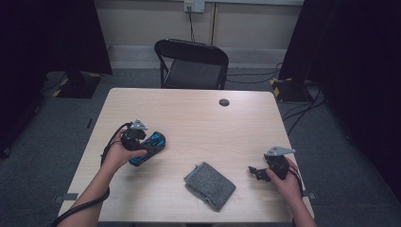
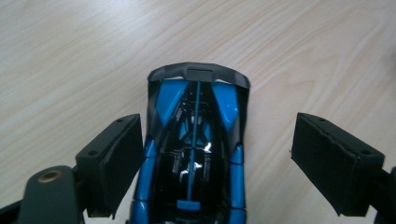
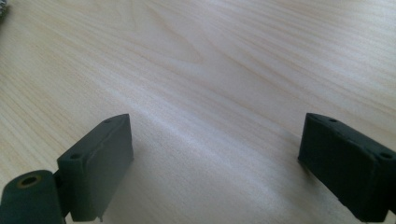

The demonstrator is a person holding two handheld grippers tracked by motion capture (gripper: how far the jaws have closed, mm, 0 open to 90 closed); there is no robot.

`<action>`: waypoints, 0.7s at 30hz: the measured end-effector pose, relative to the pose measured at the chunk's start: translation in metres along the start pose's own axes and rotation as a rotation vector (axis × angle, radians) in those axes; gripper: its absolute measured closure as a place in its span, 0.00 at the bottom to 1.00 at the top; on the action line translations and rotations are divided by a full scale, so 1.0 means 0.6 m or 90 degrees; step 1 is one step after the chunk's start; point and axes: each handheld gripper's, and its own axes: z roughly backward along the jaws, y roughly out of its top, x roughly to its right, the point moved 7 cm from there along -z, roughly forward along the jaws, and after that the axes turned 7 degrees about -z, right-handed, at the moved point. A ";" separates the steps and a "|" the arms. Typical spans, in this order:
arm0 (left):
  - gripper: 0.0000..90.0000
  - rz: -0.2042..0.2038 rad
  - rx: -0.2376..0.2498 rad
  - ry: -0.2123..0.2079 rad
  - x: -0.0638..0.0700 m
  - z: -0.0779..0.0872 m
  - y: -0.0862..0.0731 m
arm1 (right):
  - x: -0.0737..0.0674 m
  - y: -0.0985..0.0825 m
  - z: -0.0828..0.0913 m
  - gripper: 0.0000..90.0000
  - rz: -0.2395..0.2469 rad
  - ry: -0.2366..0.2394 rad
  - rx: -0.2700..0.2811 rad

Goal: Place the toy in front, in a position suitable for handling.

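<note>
A blue and black toy car (image 1: 150,145) lies on the left part of the wooden table (image 1: 198,118). My left gripper (image 1: 142,146) stands open around it. In the left gripper view the toy car (image 2: 196,149) sits between the two jaws; the left one stands close against its side and the right one stands well apart from it. A folded grey cloth (image 1: 209,185) lies near the table's front middle. To its right, my right gripper (image 1: 255,173) rests open low over bare wood (image 3: 210,93), nothing between its jaws.
A small black round cap (image 1: 224,102) sits at the table's far side. A black folding chair (image 1: 191,64) stands behind the table. Black cables (image 1: 302,109) run over the grey carpet at the right.
</note>
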 end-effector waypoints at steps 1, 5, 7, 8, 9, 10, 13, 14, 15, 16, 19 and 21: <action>0.18 0.001 0.000 -0.003 -0.002 -0.003 0.000 | 0.000 0.000 0.000 0.10 0.000 0.000 0.000; 0.18 0.004 -0.009 -0.005 -0.008 -0.023 -0.001 | 0.000 0.000 0.000 0.10 0.000 0.000 0.000; 0.18 0.014 -0.006 -0.013 -0.009 -0.029 0.000 | 0.000 0.000 0.000 0.10 0.000 0.000 0.000; 0.18 0.011 -0.015 -0.013 -0.012 -0.034 -0.002 | 0.000 0.000 0.000 0.10 0.000 0.000 0.000; 0.18 0.010 -0.017 -0.013 -0.012 -0.039 -0.003 | 0.000 0.000 0.000 0.10 0.000 0.000 0.000; 0.18 0.010 -0.018 -0.012 -0.014 -0.043 -0.004 | 0.000 0.000 0.000 0.10 0.000 0.000 0.000; 0.18 0.013 -0.020 -0.015 -0.016 -0.052 -0.005 | 0.000 0.000 0.000 0.10 0.000 0.000 0.000; 0.18 0.013 -0.023 -0.019 -0.017 -0.055 -0.005 | 0.000 0.000 0.000 0.10 0.000 0.000 0.000; 0.18 0.013 -0.025 -0.021 -0.017 -0.059 -0.006 | 0.000 0.000 0.000 0.10 0.000 0.000 0.000; 0.18 0.010 -0.024 -0.019 -0.018 -0.063 -0.006 | 0.000 0.000 0.000 0.10 0.000 0.000 0.000; 0.18 0.006 -0.031 -0.018 -0.020 -0.068 -0.008 | 0.000 0.000 0.000 0.10 0.000 0.000 0.000; 0.17 0.011 -0.029 -0.024 -0.018 -0.071 -0.008 | 0.000 0.000 0.000 0.10 0.000 0.000 0.000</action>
